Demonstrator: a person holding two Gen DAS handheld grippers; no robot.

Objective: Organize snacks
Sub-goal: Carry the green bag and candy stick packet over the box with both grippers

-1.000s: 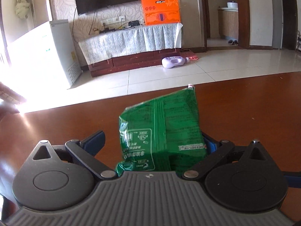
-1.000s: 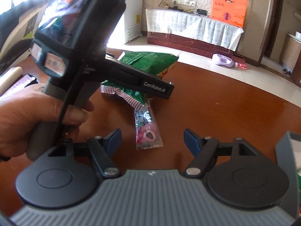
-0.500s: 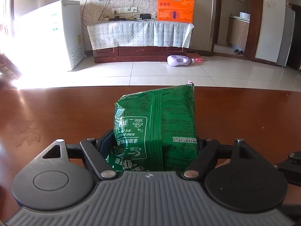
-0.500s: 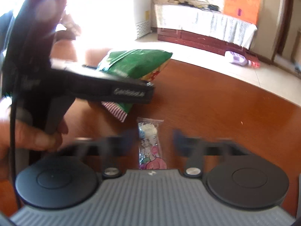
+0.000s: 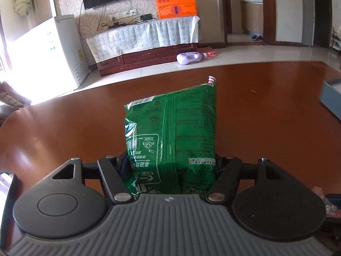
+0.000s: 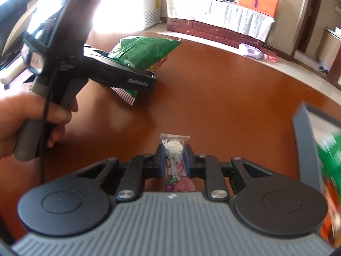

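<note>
My left gripper [image 5: 172, 166] is shut on a green snack bag [image 5: 177, 128] and holds it above the brown table [image 5: 64, 128]. The same bag [image 6: 145, 51] and the left gripper [image 6: 149, 72] show in the right wrist view at upper left, lifted off the table. My right gripper [image 6: 174, 160] is shut on a small clear candy packet [image 6: 173, 164] with white and pink contents, held just above the table. A grey bin [image 6: 304, 140] with green snacks [image 6: 330, 155] inside stands at the right edge.
The grey bin also shows at the right edge of the left wrist view [image 5: 332, 100]. A hand [image 6: 25, 117] holds the left gripper's handle. A white fridge [image 5: 55, 53], a TV cabinet [image 5: 145, 42] and a purple bottle [image 5: 189, 57] stand on the floor beyond the table.
My right gripper closed on the candy packet and lifted it toward the bin at right. My left gripper kept the green bag and swung slightly with it.
</note>
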